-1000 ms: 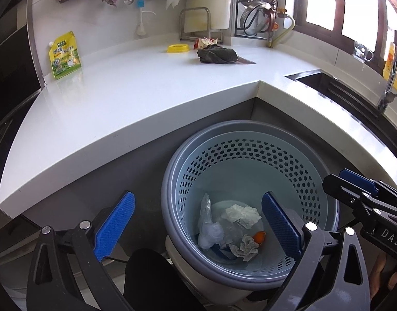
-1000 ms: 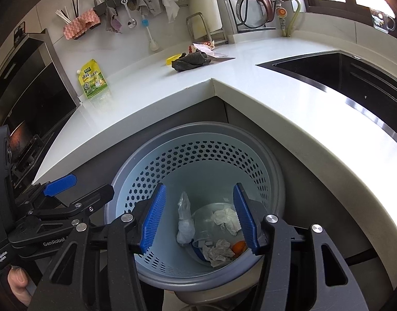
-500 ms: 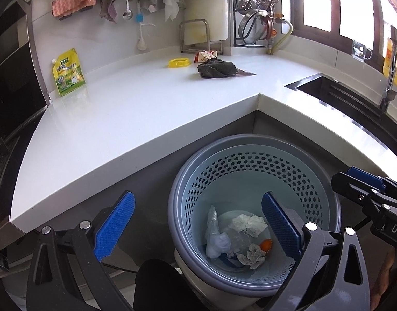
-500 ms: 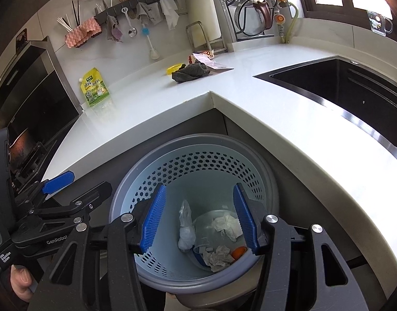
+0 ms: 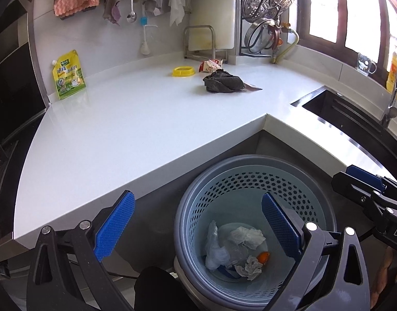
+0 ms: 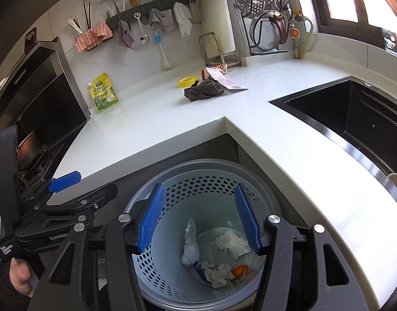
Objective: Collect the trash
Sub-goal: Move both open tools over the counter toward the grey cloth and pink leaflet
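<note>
Left gripper [image 5: 198,226]: jaws spread wide, empty, above the bin's left rim.
Right gripper [image 6: 199,217]: jaws parted, empty, over the bin.
Trash bin [image 5: 253,165]: near, below the counter corner; crumpled paper [image 5: 246,237] inside.
Counter [image 5: 126,132]: far side holds a dark cloth [image 5: 223,84] and a wrapper [image 6: 223,80].

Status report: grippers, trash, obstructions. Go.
Left gripper open, empty. Right gripper open, empty, over bin. Crumpled tissue, plastic in bin; wrapper beside dark rag on counter. Nothing blocking.
</note>
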